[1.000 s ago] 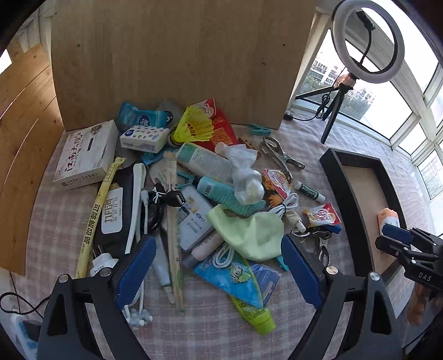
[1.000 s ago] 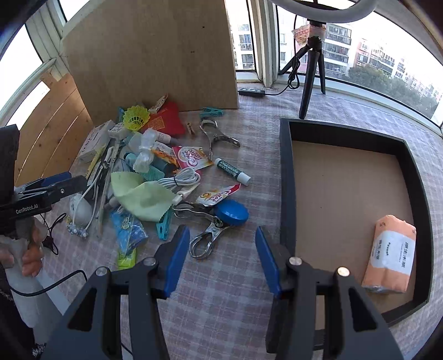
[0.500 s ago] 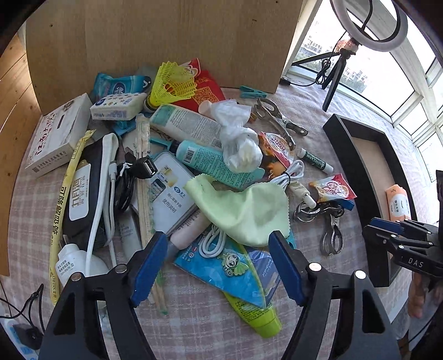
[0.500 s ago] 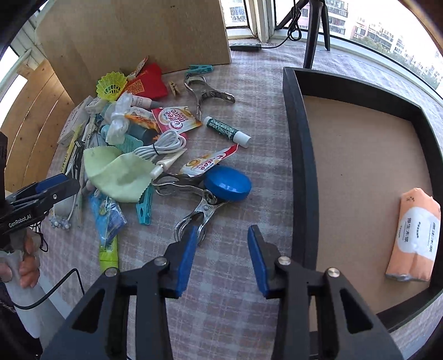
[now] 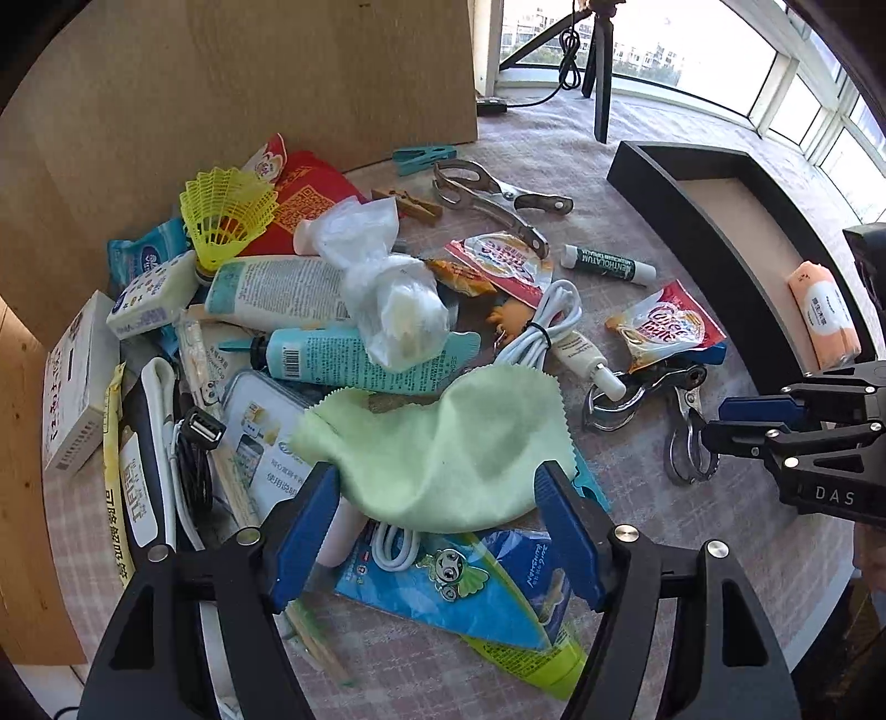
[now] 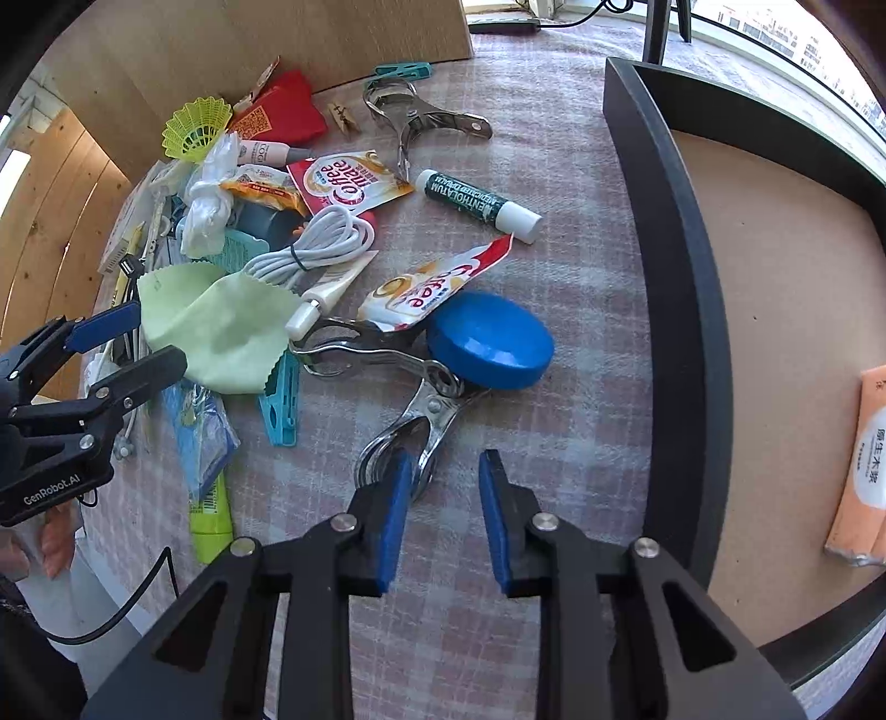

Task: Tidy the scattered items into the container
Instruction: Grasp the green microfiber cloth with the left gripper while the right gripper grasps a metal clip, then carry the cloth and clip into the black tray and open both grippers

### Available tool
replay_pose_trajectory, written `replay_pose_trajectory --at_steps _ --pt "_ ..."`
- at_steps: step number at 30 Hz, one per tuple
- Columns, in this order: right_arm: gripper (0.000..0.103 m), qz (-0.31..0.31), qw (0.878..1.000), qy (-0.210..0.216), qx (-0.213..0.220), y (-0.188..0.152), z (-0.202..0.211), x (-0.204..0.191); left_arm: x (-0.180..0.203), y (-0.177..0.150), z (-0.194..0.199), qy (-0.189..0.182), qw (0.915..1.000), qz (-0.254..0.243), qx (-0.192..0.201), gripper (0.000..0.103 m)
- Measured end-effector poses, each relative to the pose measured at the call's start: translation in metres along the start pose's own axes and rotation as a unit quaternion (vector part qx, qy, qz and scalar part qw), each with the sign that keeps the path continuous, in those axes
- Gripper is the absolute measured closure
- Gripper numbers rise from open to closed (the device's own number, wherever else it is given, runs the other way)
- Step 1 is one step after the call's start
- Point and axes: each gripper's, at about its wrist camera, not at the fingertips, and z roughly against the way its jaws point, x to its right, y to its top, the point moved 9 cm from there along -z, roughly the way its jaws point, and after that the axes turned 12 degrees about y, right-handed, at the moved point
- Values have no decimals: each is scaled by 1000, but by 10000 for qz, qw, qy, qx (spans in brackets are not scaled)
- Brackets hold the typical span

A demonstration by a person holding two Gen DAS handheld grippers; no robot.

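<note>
The counter [image 6: 554,183] carries a plaid cloth beside bright windows [image 5: 692,50]. Left tongs [image 5: 443,531] stand open astride the green cloth [image 5: 448,448]; right tongs [image 6: 443,498] are closing, nothing clamped.

Quick count: two metal clamps [image 6: 410,421] [image 6: 421,119], two coffee sachets [image 6: 349,183] [image 6: 432,285], two teal pegs [image 6: 282,404] [image 6: 401,71], one shuttlecock [image 6: 194,130], one green cloth [image 6: 221,327], one blue lid [image 6: 490,346], one tissue pack [image 6: 864,471] at right.

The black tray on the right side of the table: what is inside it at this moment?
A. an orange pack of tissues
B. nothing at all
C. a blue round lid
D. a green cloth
A: only the orange pack of tissues lies in the black tray; the blue round lid and green cloth are still outside on the table.
</note>
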Motion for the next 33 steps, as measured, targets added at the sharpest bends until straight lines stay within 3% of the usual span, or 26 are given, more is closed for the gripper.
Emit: replay_pose_trajectory --at_steps 1,3,4,5,10,14,21,27,33 --pt "79 20 10000 -9 -22 0 -1 -1 2 0 -4 14 10000 -41 -50 37" --pt "79 51 9999 -59 -72 -1 -5 -2 0 -3 -10 48 9999 -37 -156 54" --pt "80 65 9999 -70 -93 -1 -6 -2 -1 -5 -11 29 9998 19 -198 70" --pt "80 71 9999 -82 -110 -2 -7 -2 -3 -7 -11 -42 9997 84 -226 78" --pt "85 113 9997 -106 -211 -4 -13 -4 -12 -15 -8 -205 9993 206 -226 98" --pt "87 337 9986 -288 -295 -5 -17 -9 -15 -19 -4 -306 9987 383 -168 99" --pt "99 329 9987 -290 -246 -10 -11 -9 -24 -19 20 -580 9949 821 40 100" --pt "99 338 9993 -131 -132 -23 10 -11 -22 -22 42 -622 9940 880 198 100" --pt "99 185 9997 -131 131 -31 36 -2 -6 -13 65 -894 9913 882 395 100"
